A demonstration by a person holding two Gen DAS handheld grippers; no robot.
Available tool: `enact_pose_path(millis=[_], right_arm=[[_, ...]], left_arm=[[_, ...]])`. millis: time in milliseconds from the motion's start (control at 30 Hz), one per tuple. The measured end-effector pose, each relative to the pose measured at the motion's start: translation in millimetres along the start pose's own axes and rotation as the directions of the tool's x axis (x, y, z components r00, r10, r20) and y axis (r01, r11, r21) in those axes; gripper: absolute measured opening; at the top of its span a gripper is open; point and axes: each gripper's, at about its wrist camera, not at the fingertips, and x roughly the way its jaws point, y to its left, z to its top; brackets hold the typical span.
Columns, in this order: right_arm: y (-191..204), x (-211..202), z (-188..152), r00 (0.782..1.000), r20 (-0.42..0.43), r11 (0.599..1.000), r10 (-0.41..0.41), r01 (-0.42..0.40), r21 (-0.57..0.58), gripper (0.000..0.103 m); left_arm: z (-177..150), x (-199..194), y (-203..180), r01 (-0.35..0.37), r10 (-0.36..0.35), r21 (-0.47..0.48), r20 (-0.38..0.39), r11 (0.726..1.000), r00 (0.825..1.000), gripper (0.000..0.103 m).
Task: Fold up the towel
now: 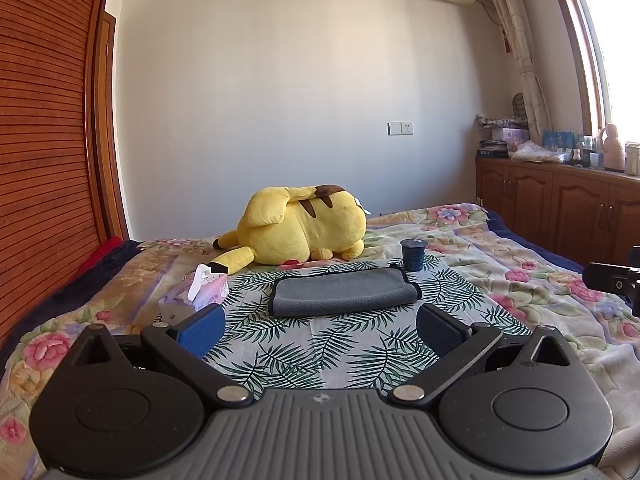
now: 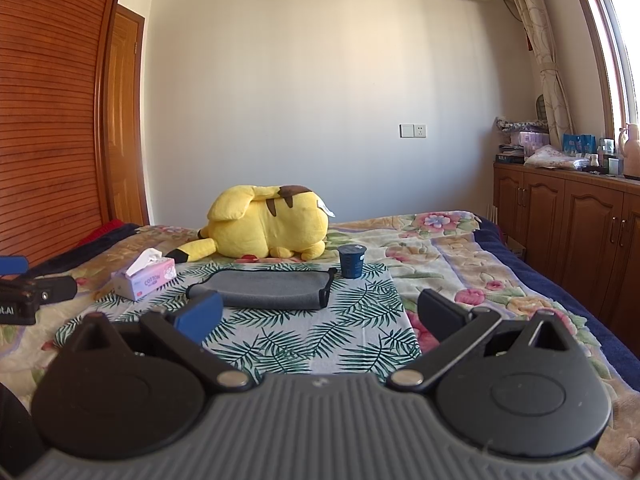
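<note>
While the gray towel [image 1: 344, 291] lies folded into a flat oblong on the leaf-print cloth [image 1: 320, 344], neither of my grippers touches it. Its dark-trimmed edge shows along the sides, and from the right wrist view the towel [image 2: 272, 289] sits just ahead of the gap between the fingers.

My left gripper [image 1: 320, 326] is spread wide with nothing between its blue pads, hovering over the cloth short of the towel's near edge. My right gripper [image 2: 320, 314] is likewise spread wide and empty, held on the near side of the towel. Each gripper's body shows at the edge of the other's view.

Just beyond the towel's far right corner stands a dark blue cup [image 1: 413, 254], upright on the cloth and close to the towel; I cannot tell whether they touch. To the towel's left, a pink tissue box [image 2: 145, 279] rests at the cloth's edge with a white tissue sticking up. Behind the towel a yellow plush toy [image 1: 298, 224] lies on its side on the floral bedspread [image 1: 520, 280]. A wooden cabinet [image 2: 580, 232] crowded with small items runs along the right, under the window.
</note>
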Motion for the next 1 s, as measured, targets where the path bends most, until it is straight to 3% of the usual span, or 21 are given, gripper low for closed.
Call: enact_pose_path(millis=[1000], right_arm=[[0.3,0.4,-1.8,1.000,-0.002,1.000,-0.002,0.002,0.001,0.103]], left_arm=[[-2.0,0.7,1.4,-0.002,0.002,0.010,0.000,1.000,1.000,0.087]])
